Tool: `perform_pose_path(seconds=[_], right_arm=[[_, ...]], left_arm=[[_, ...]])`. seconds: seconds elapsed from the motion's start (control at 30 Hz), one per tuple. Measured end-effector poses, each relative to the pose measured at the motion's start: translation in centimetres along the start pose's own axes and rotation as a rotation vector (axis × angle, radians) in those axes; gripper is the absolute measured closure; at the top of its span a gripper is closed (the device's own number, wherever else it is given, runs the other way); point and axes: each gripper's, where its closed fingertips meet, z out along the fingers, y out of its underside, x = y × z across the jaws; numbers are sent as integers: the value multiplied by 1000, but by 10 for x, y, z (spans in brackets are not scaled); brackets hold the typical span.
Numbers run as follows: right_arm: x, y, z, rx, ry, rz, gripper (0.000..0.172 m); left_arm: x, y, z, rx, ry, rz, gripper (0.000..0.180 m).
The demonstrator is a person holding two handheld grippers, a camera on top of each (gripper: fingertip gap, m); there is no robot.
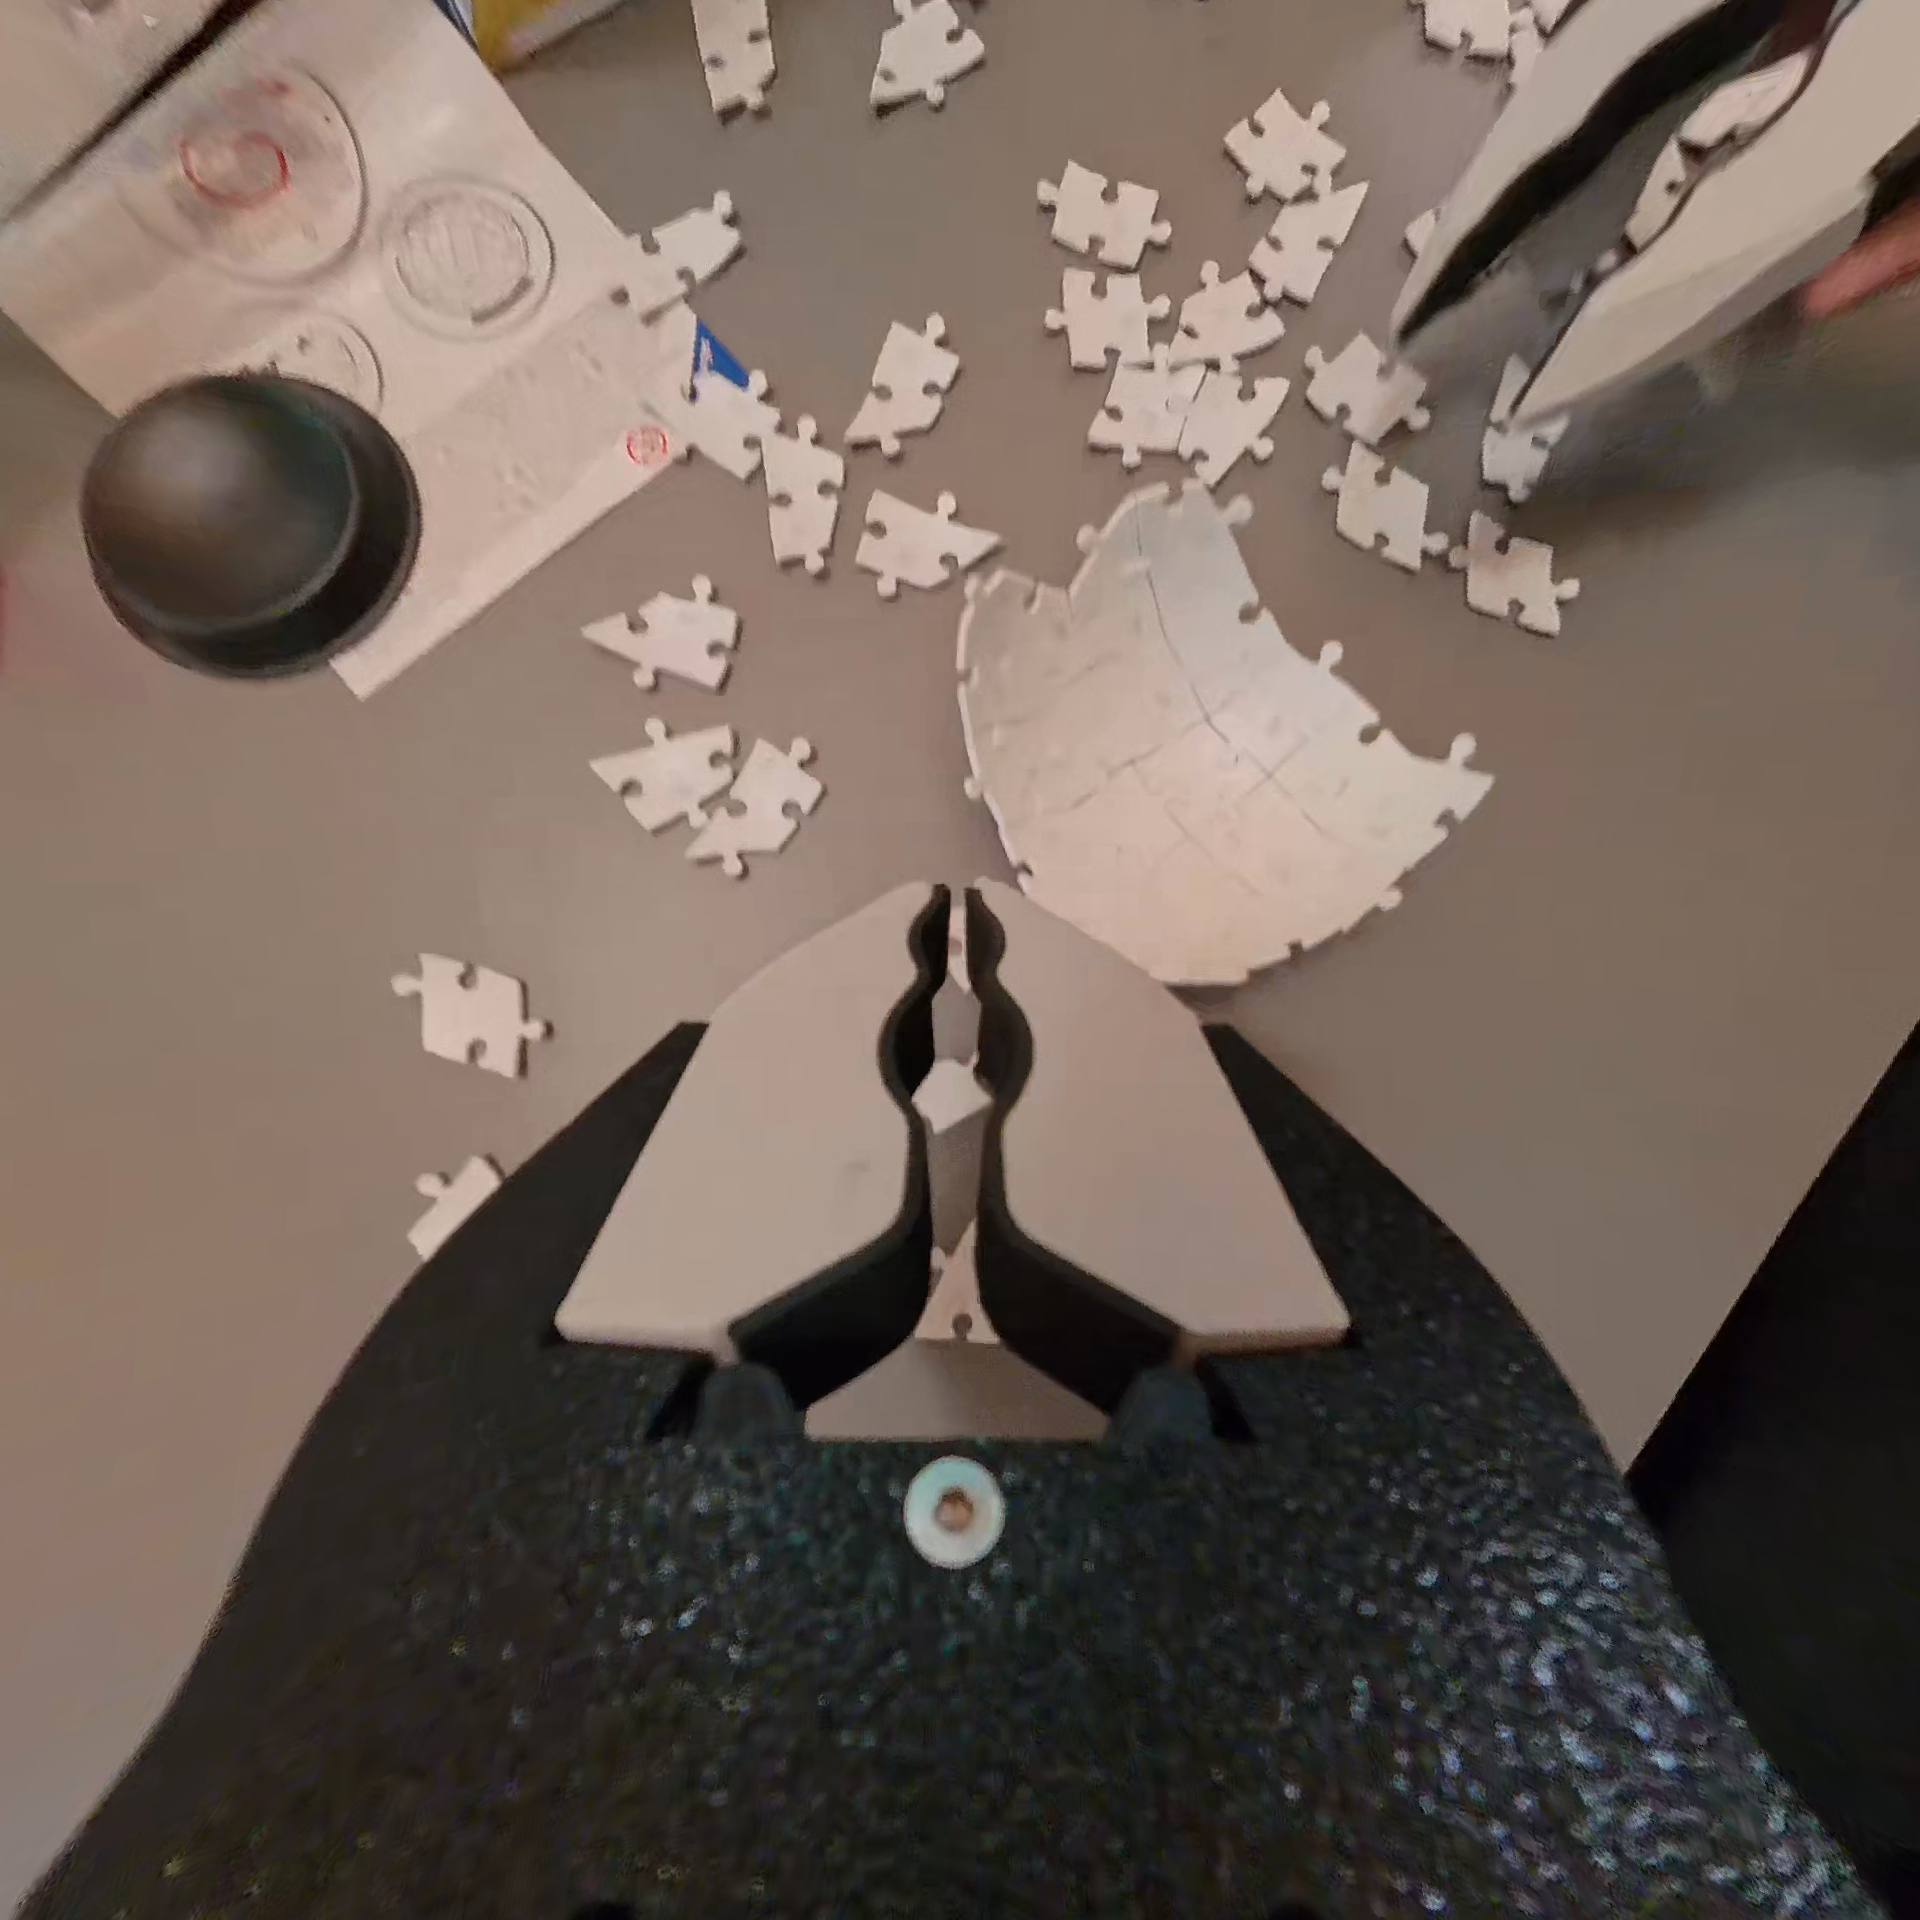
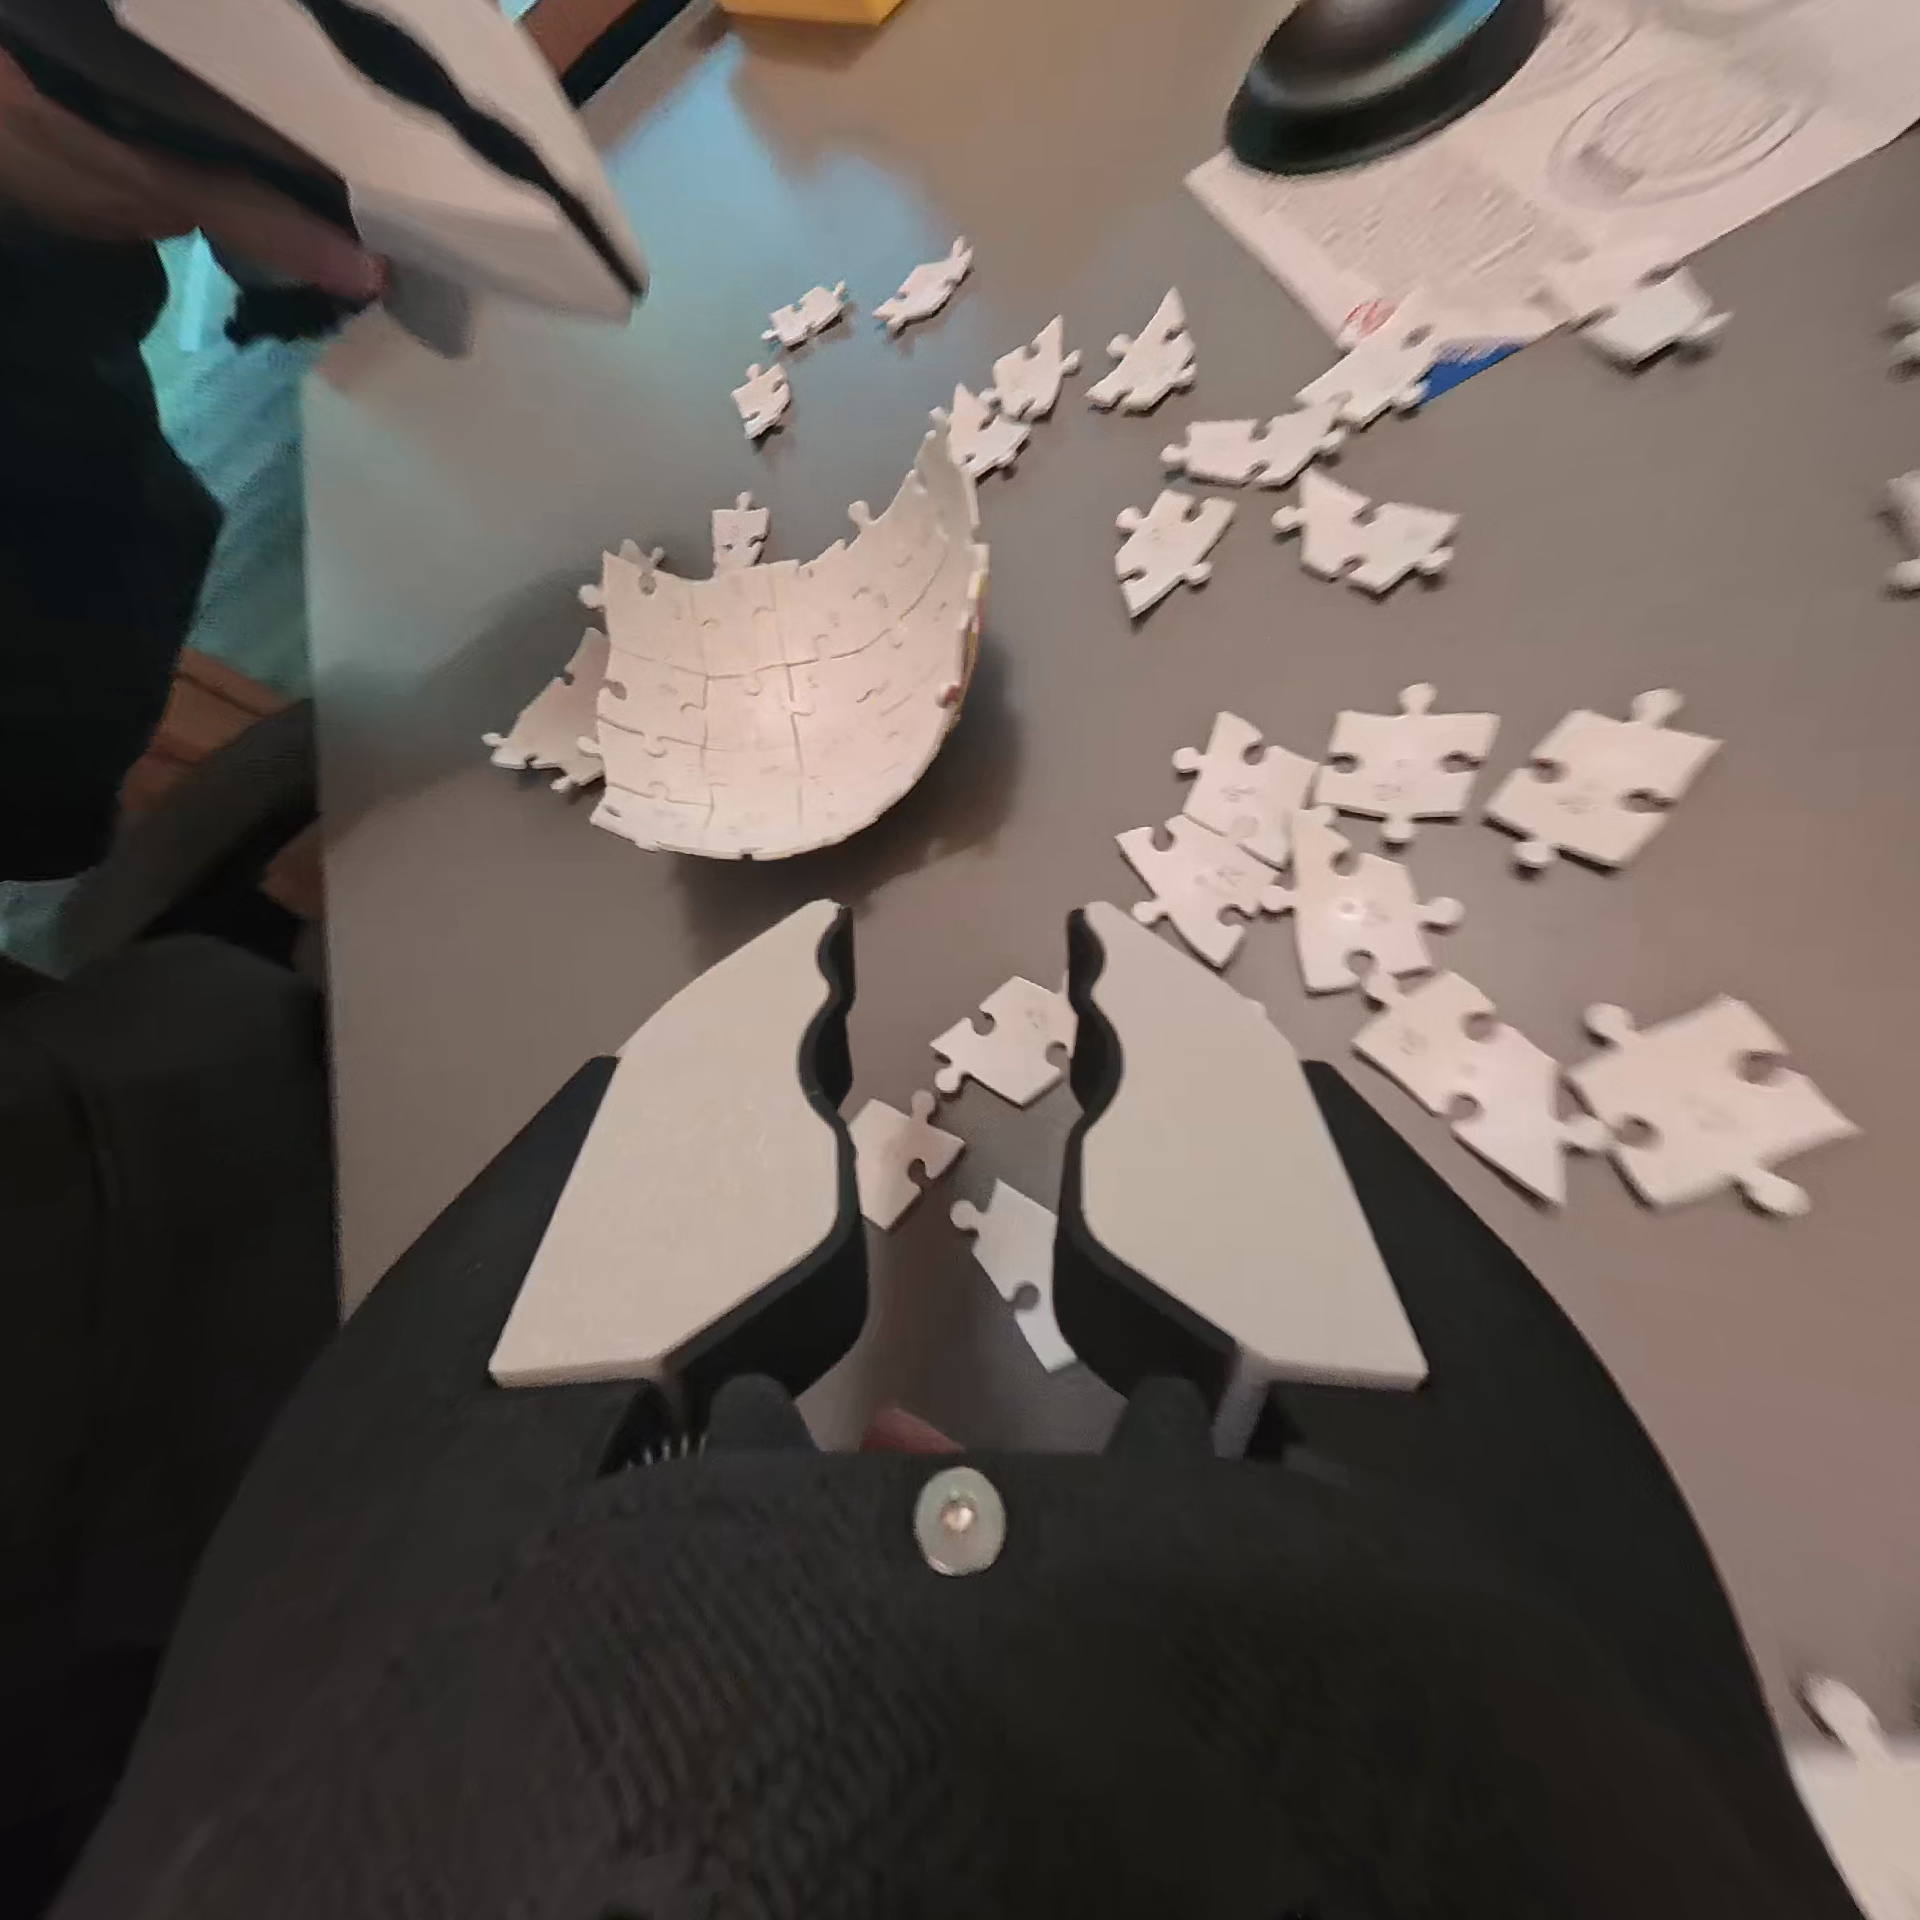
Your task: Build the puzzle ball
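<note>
Left wrist view shows the left gripper (image 1: pixel 958 904) clamped on a white puzzle piece (image 1: pixel 951 1107) beside the curved puzzle shell (image 1: pixel 1195 769) on the grey surface (image 1: pixel 312 883). Right gripper (image 2: pixel 958 925) hangs open above loose pieces (image 2: pixel 1013 1039).

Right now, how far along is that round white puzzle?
Done: a curved, bowl-like section of joined pieces rests on the grey table. In hand: the left gripper is nearly closed on one white piece; the right gripper is open above loose pieces. Left: dozens of scattered pieces remain unjoined.
</note>
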Motion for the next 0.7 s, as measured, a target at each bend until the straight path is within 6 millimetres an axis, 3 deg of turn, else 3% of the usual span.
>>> perform_pose_path(seconds=[0.03,0.17,0.27,0.47,0.7], right_arm=[[0,-1,-4,18,26,-25,133],[-7,-1,-20,107,121,-138,126],[-2,4,-33,130,241,-173,119],[6,11,-61,172,401,-133,107],[13,16,-78,206,576,-269,98]], left_arm=[[2,9,0,2,9,3,178],[7,38,0,-9,35,5,176],[9,48,-2,0,45,12,175],[3,44,-12,127,27,16,173],[-29,36,-26,348,-16,-136,160]])
